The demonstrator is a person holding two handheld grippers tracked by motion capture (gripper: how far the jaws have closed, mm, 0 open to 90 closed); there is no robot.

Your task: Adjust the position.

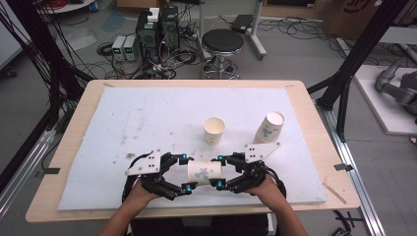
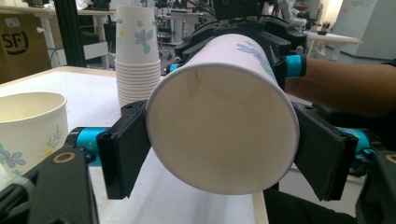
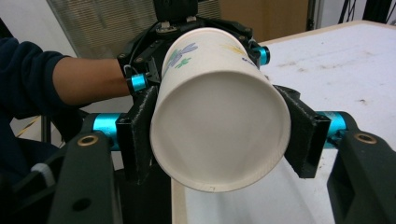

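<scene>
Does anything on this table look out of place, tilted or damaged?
The stack of floral white paper cups at the right leans in the high view. The floral white paper cup held between the left tool and right tool lies sideways and seems undented. The white mat carries dark specks.

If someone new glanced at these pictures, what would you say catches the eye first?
A paper cup held sideways between both grippers at the near edge of the table: the left gripper clasps its open rim, the right gripper its base. Behind it, a single cup stands upright, and a leaning stack of cups sits to its right.
</scene>
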